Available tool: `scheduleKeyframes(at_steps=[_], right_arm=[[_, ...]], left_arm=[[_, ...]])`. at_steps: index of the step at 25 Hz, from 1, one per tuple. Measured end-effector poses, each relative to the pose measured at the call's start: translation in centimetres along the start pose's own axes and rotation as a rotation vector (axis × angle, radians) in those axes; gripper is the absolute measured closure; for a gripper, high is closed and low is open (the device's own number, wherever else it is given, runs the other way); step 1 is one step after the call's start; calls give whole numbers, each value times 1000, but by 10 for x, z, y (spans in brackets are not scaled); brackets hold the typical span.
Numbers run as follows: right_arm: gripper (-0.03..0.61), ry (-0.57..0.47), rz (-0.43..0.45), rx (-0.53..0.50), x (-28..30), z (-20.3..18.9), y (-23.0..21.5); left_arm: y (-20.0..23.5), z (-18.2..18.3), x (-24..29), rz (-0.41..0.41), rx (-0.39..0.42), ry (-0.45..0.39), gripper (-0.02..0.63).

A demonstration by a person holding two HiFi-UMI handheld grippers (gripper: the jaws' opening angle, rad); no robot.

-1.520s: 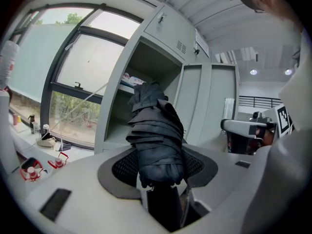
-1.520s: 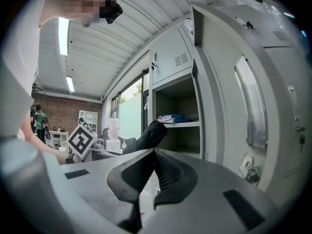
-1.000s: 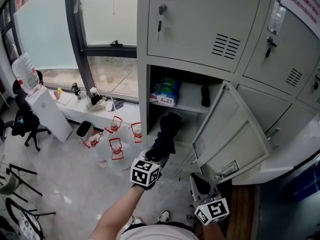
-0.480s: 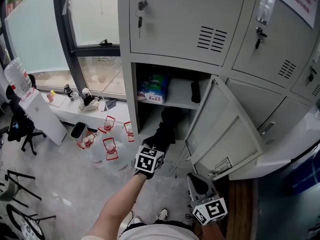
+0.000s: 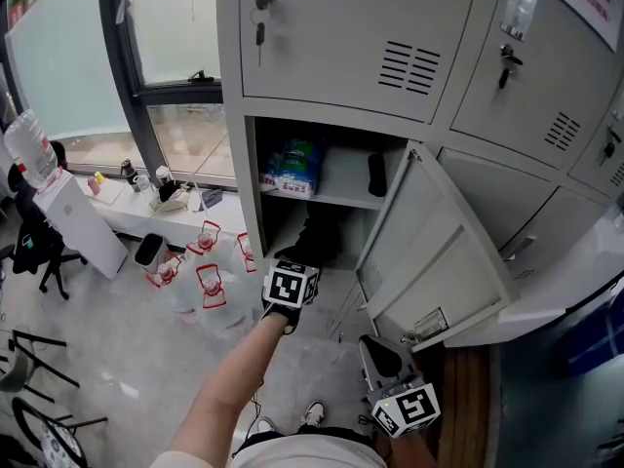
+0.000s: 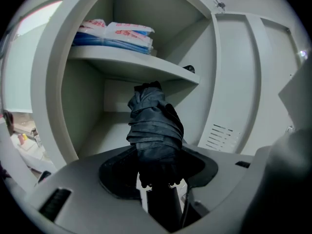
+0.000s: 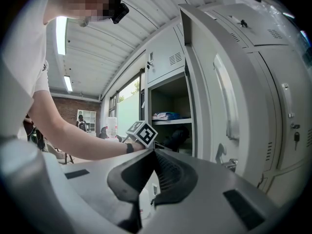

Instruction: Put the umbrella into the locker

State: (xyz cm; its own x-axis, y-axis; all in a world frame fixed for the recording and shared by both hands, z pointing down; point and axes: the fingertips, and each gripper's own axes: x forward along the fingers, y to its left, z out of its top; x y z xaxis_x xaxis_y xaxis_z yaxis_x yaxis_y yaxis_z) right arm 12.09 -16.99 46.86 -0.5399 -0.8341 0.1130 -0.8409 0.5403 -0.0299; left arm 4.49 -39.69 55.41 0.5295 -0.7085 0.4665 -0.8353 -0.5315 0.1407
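Observation:
A folded black umbrella (image 5: 314, 242) points into the lower compartment of the open grey locker (image 5: 255, 203). My left gripper (image 5: 302, 263) is shut on its lower end, the marker cube facing up. In the left gripper view the umbrella (image 6: 153, 130) rises from between the jaws of the left gripper (image 6: 158, 182) toward the space under the shelf (image 6: 131, 67). My right gripper (image 5: 382, 359) hangs low beside the locker door (image 5: 429, 252), shut and empty. From the right gripper view, the right gripper (image 7: 152, 152) looks at the umbrella (image 7: 176, 136) inside the opening.
Blue and white packs (image 5: 292, 169) and a small black object (image 5: 376, 174) lie on the upper shelf. Several water jugs with red handles (image 5: 200, 281) stand on the floor at the left, by a water dispenser (image 5: 68, 213). Keys hang in the locker above (image 5: 259, 13).
My left gripper has carried the umbrella forward and a little lower, deeper into the lower compartment. The right gripper has stayed where it was.

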Motion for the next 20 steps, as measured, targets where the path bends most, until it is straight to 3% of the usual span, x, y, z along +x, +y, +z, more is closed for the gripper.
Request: scheduleKeyframes(at_steps=[6, 15, 20], right_arm=[[560, 13, -1, 12, -3, -6, -1], [560, 23, 15, 5, -3, -7, 2], [560, 30, 5, 5, -2, -8, -4]], left_arm=[[7, 1, 15, 20, 45, 47, 387], [24, 13, 40, 77, 13, 65, 385], [31, 16, 54, 98, 63, 85, 385]])
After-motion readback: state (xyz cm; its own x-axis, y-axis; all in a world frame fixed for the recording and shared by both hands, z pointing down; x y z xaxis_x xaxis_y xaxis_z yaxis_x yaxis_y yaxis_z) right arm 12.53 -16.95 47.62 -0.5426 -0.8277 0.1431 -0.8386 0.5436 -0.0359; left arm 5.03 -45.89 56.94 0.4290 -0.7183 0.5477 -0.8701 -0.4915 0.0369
